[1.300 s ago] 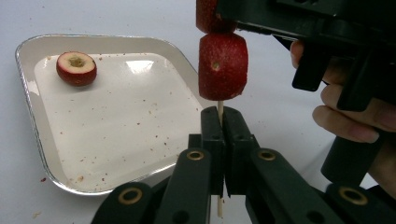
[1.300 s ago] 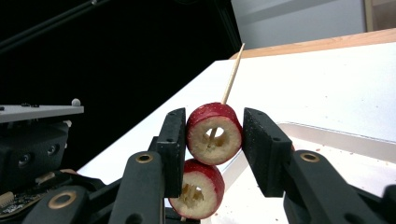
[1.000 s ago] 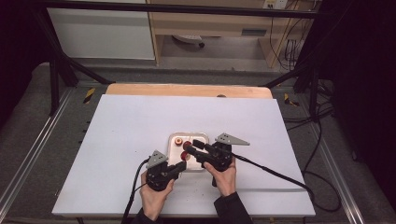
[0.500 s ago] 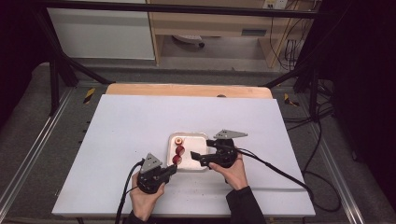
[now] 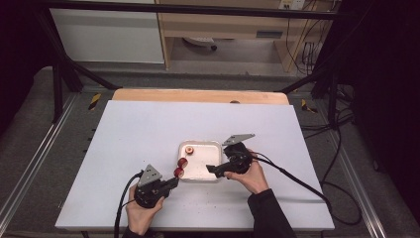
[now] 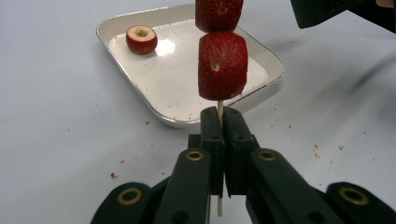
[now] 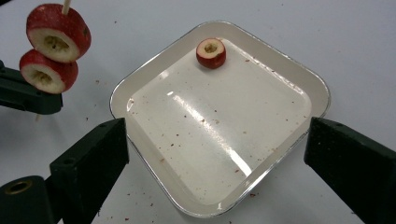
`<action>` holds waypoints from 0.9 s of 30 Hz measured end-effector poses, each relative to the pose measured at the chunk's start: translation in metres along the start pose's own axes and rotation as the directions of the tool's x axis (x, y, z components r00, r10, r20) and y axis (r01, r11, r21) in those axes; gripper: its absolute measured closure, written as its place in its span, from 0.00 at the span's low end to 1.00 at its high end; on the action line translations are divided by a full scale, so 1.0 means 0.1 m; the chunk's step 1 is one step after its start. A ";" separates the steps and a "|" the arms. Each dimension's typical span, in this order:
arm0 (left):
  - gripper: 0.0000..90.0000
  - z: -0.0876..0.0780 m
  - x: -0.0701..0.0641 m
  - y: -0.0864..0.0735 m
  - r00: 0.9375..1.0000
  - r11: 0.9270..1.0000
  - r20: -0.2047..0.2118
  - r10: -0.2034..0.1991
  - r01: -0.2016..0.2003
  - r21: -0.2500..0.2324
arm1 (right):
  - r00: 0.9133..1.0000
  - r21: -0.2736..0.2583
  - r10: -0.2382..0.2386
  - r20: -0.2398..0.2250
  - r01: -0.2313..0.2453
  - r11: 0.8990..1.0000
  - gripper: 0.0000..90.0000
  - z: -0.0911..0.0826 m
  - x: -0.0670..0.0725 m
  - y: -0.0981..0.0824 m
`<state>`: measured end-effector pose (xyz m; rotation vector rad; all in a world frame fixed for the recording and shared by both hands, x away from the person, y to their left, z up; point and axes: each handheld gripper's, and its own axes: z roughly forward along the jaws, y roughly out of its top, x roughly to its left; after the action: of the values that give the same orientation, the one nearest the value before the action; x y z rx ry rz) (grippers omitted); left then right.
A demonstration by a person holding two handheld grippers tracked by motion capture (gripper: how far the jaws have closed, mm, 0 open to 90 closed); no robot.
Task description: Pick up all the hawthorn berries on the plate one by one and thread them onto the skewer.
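Since a second ago, the left gripper (image 5: 171,184) has pulled back from over the tray (image 5: 214,148) toward the person's side, carrying the skewer (image 6: 219,112) with it, and the right gripper (image 5: 212,170) has just been opening, with nothing between its jaws. Its jaws now stand wide apart over the tray's near right part, seen in the right gripper view straddling the tray without touching it. The left gripper's jaws are pressed together on the thin wooden skewer, which carries two red fruit pieces (image 6: 222,65) stacked above the jaws. One more fruit piece (image 7: 211,53) lies in the tray's far left corner. Both hands come in low from the near edge of the table (image 5: 124,134), grippers pointing roughly toward each other. White tabletop lies open to the left, right and beyond the tray.
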<state>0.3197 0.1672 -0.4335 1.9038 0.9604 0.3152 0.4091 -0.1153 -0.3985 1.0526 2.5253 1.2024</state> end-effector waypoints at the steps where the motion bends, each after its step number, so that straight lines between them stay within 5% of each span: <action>1: 0.98 -0.01 0.01 -0.01 1.000 1.000 0.002 -0.004 0.004 0.001 | 1.000 0.000 0.000 0.000 0.000 1.000 0.08 0.00 0.00 0.00; 14: 0.98 -0.13 0.12 -0.07 1.000 0.999 -0.023 -0.022 0.023 0.027 | 0.994 0.169 -0.111 0.022 0.105 0.980 0.09 0.26 0.04 0.37; 27: 0.98 -0.18 0.20 -0.11 0.999 0.999 -0.025 -0.038 0.039 0.031 | 0.993 0.246 -0.116 0.023 0.107 0.963 0.12 0.52 0.02 0.66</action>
<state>0.3174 0.1955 -0.4371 1.9114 1.0223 0.3032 0.4637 -0.0534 -0.3847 0.9547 2.7145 0.8505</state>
